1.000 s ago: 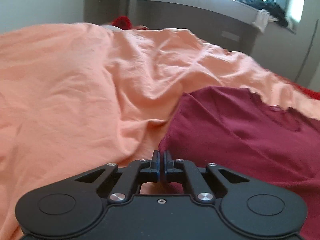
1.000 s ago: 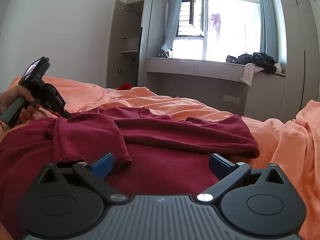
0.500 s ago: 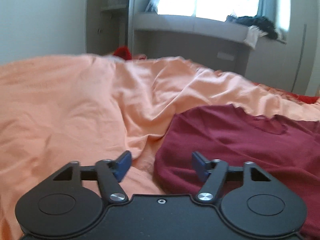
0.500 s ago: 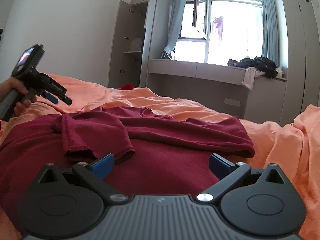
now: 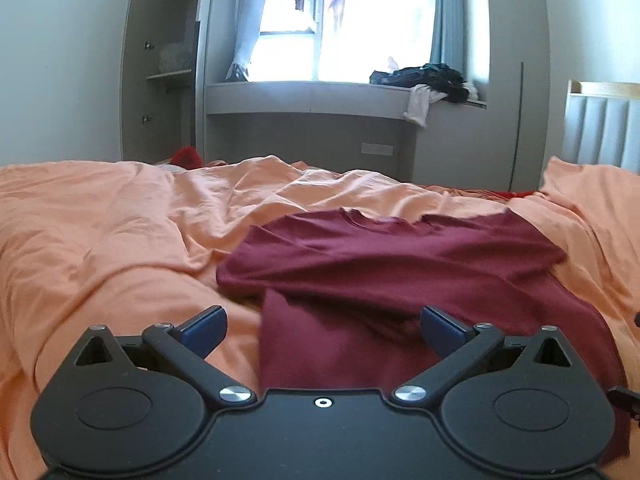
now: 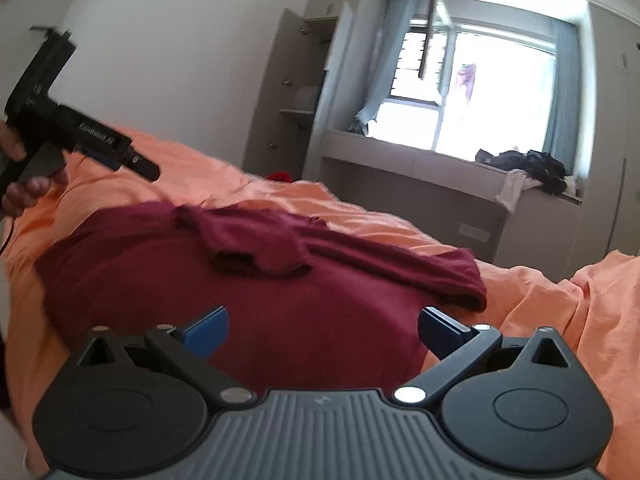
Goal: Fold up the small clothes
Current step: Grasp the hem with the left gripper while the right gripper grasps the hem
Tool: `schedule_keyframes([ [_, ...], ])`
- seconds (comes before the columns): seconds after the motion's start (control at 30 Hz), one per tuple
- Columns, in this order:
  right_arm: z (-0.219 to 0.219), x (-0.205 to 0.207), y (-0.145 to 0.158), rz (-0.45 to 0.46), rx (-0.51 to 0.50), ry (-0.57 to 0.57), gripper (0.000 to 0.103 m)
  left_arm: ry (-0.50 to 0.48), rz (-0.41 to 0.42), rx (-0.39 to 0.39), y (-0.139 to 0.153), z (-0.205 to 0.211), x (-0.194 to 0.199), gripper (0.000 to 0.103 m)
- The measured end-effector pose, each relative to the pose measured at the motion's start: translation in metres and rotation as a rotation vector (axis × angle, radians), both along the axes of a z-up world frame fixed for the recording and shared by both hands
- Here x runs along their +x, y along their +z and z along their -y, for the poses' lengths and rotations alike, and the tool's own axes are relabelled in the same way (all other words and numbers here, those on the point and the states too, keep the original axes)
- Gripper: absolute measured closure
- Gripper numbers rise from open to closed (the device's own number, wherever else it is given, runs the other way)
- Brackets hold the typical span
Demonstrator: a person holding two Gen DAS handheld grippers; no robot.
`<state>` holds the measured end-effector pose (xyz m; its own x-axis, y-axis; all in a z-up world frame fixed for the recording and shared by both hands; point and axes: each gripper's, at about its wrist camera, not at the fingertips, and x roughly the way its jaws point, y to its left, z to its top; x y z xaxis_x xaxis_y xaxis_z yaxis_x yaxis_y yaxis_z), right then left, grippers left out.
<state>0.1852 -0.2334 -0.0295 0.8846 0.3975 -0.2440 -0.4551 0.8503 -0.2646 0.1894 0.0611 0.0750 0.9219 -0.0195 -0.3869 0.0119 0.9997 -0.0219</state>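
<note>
The left gripper (image 5: 322,330) is spreading its jaws with nothing pinched, hovering over the near hem of the maroon shirt (image 5: 400,264), which is lying at frame centre on the orange bedsheet (image 5: 100,240) with bare sheet stretching left and right. The right gripper (image 6: 323,332) is hanging released above the shirt. White lettering on the left gripper's body at the upper left of the right wrist view is too blurred to read.

You see one maroon long-sleeved top (image 5: 400,256) lying flat on the orange bedding, neckline toward the window. One sleeve (image 6: 256,248) is folded across the chest with its cuff facing you. The other sleeve lies bunched along the far edge. The fabric is lightly wrinkled.
</note>
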Motion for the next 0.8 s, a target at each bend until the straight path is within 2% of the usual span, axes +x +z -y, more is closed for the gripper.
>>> schedule_keyframes([
  [0.1,-0.008,-0.021,-0.013,0.009,-0.105,0.039,0.0,-0.039,0.012,0.047,-0.012,0.013,-0.026,0.0],
  [0.27,-0.027,-0.036,-0.037,0.013,-0.291,0.066,0.0,-0.106,0.032,0.17,-0.031,0.035,-0.059,0.0],
  [0.43,-0.042,-0.029,-0.064,-0.005,-0.465,0.027,0.0,-0.159,0.026,0.184,-0.046,0.043,-0.076,0.0],
  [0.57,-0.05,-0.025,-0.087,0.051,-0.648,-0.045,0.0,-0.179,0.017,0.176,-0.055,0.047,-0.083,0.0],
  [0.7,-0.053,-0.027,-0.083,0.139,-0.662,-0.083,0.002,-0.198,0.022,0.198,-0.062,0.052,-0.09,0.0],
  [0.77,-0.052,-0.03,-0.077,0.162,-0.637,-0.074,0.018,-0.208,0.041,0.222,-0.065,0.056,-0.095,0.0],
  [0.8,-0.049,-0.032,-0.074,0.164,-0.624,-0.068,0.023,-0.214,0.046,0.23,-0.066,0.057,-0.098,0.0],
])
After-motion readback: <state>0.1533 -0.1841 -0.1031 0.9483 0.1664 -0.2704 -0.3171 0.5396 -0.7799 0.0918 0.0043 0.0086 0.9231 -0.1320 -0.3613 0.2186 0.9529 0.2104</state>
